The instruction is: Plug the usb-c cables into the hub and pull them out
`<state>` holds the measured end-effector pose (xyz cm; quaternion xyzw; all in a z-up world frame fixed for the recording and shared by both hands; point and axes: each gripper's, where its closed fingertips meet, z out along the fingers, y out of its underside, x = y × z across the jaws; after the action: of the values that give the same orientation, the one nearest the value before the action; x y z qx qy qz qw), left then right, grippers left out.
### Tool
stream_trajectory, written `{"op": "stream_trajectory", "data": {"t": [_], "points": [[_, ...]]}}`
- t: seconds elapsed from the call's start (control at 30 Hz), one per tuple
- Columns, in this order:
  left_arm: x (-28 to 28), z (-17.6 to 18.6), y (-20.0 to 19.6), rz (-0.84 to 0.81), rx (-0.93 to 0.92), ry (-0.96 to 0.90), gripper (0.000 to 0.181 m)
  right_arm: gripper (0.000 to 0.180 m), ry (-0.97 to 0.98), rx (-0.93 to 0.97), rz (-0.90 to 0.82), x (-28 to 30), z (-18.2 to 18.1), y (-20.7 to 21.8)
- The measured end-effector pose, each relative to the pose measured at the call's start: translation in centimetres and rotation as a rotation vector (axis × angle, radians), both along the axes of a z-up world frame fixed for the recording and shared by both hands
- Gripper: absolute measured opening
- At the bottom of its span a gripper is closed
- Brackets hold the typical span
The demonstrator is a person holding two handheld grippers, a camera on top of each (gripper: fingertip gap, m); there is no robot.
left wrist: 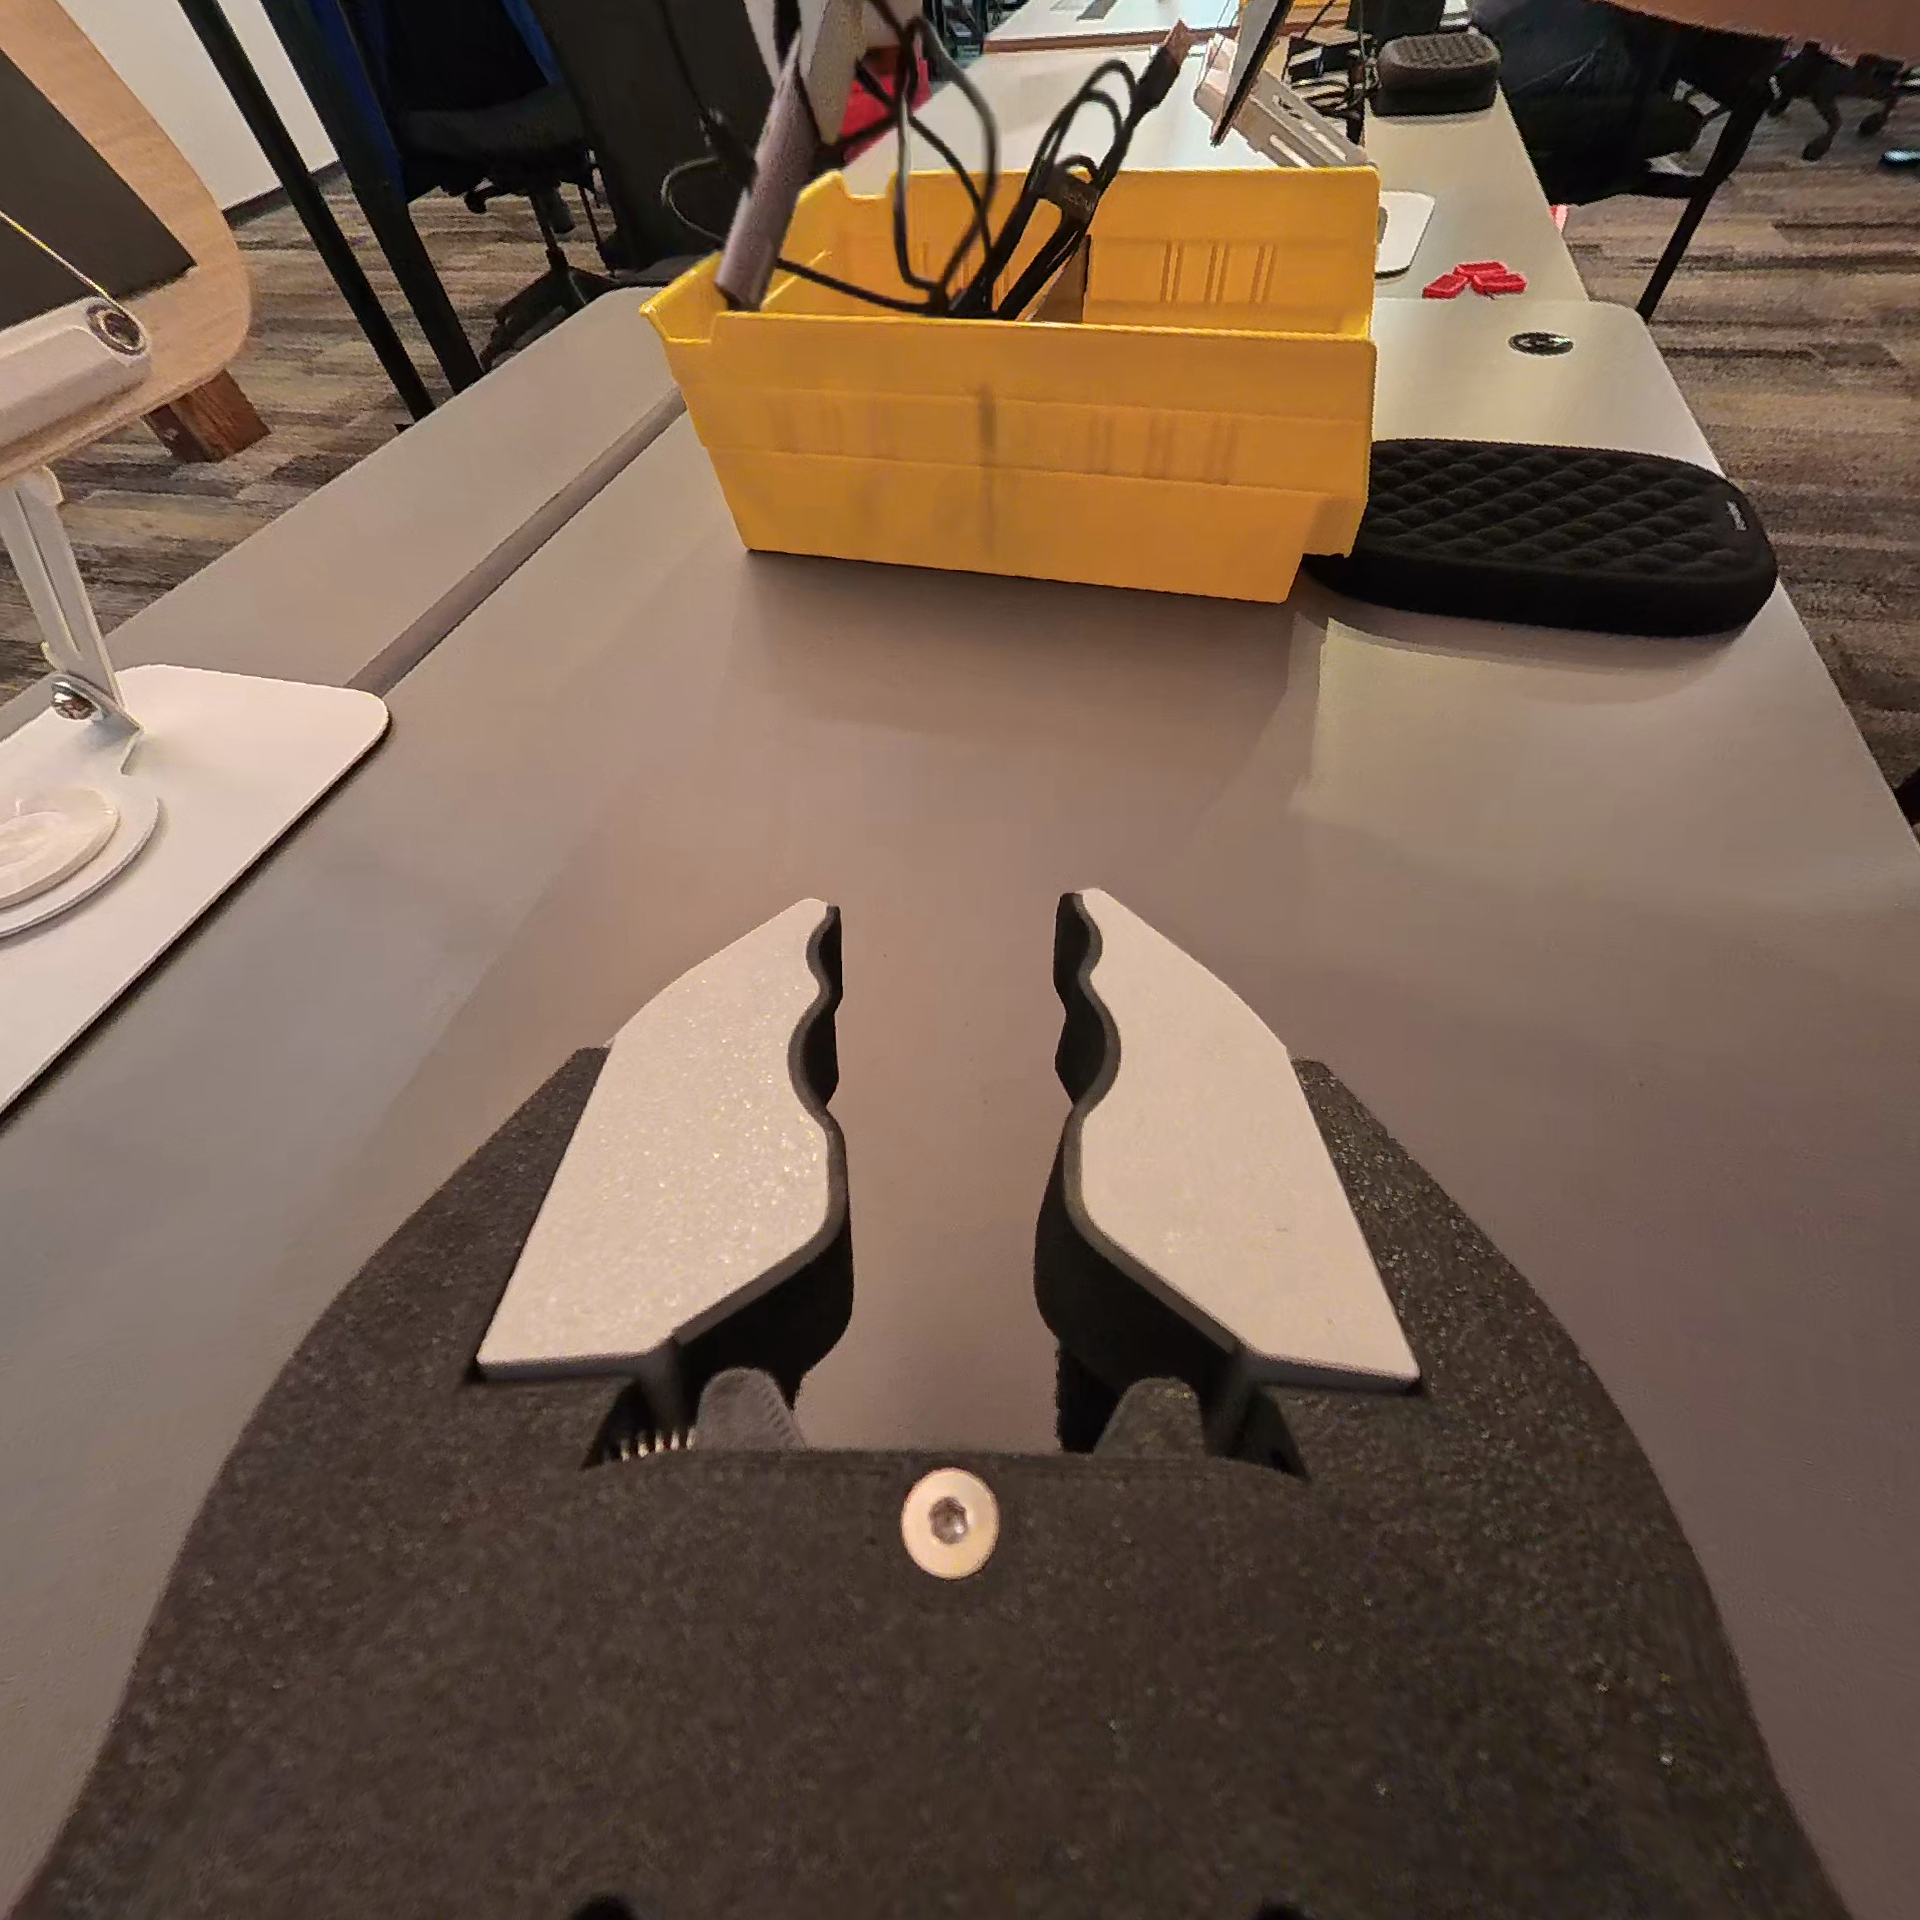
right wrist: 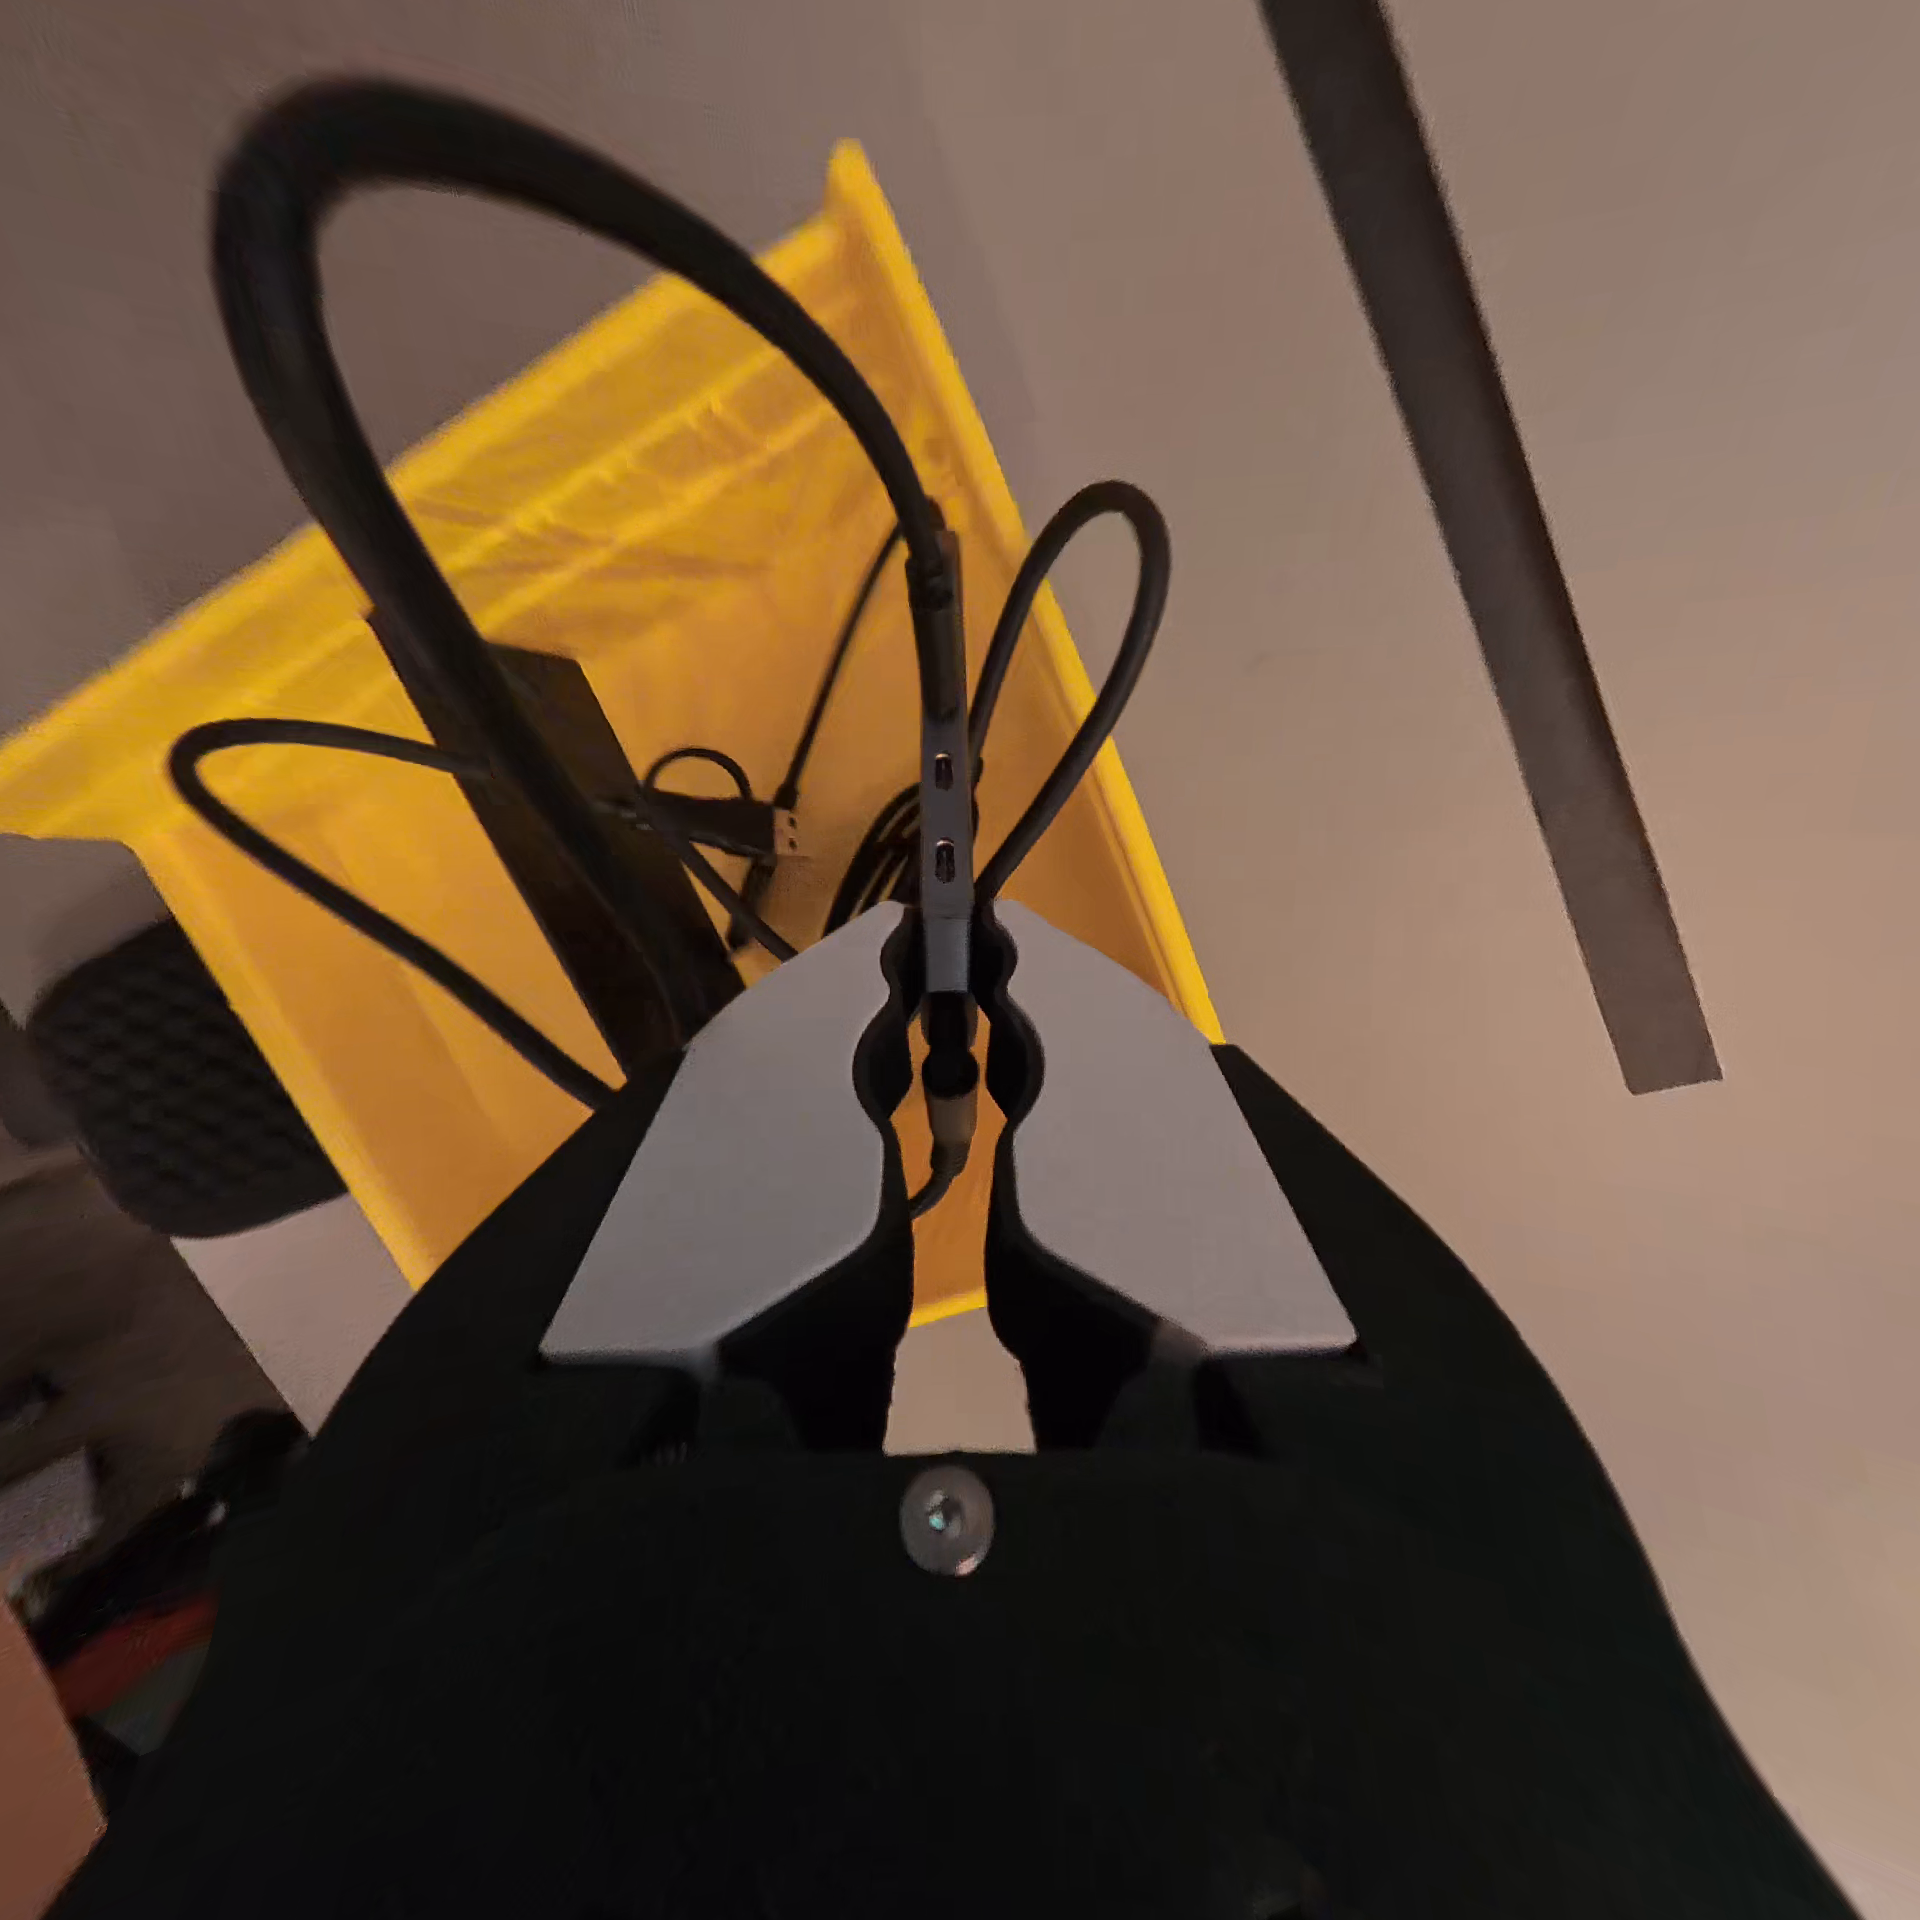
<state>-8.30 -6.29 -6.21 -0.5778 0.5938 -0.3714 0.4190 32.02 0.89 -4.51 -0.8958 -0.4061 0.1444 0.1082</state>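
Left hand-held gripper (left wrist: 945,935): jaws parted with nothing between them, hovering low over the bare grey tabletop (left wrist: 935,748), well short of the bin.
Right hand-held gripper (right wrist: 943,935): closed on one end of the slim grey metal hub (right wrist: 943,831), held above the bin; a short cable stub runs back between the fingers (right wrist: 1132,1143).
Hub position and axis: its long axis runs straight out along the right gripper's fingers, away from the camera. Two small oval ports show on the narrow edge facing the right wrist camera. A thick black cable (right wrist: 436,436) leaves the far end and loops round in a wide arc.
Yellow plastic storage bin (left wrist: 1029,416): sits on the tabletop beyond the left gripper, with loose black cables (right wrist: 727,821) coiled inside, one ending in a flat silver plug. Whether any are USB-C I cannot tell.
Black quilted pad (left wrist: 1548,540): touching the bin's right side.
Step in hand, as I judge it: bringing the hub out to a working position, with no loose cable yet plugged in.
Doing it well: keep the grip firm near the end so the ports stay exposed; the left gripper should pinch a plug close behind its connector and align it with a port's axis.
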Motion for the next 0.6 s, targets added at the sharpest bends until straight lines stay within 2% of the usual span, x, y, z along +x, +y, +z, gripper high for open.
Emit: {"op": "stream_trajectory", "data": {"t": [0.1, 0.2, 0.33, 0.6], "points": [[0.1, -0.1, -0.1, -0.004, 0.003, 0.007, 0.039, 0.011, -0.083, -0.047, 0.070, -0.7, -2.2, -0.4], [0.1, -0.2, -0.2, -0.004, 0.005, 0.009, 0.039, 0.011, -0.178, 0.001, 0.128, -0.9, -2.7, 0.0], [0.0, 0.0, 0.0, 0.003, -0.005, 0.000, 0.041, 0.020, -0.233, 0.105, 0.139, -0.8, -0.9, 0.1], [-0.3, 1.4, 0.0, 0.005, -0.013, -0.049, 0.042, 0.021, -0.373, 0.260, 0.069, 1.0, 5.0, -2.6]]}}
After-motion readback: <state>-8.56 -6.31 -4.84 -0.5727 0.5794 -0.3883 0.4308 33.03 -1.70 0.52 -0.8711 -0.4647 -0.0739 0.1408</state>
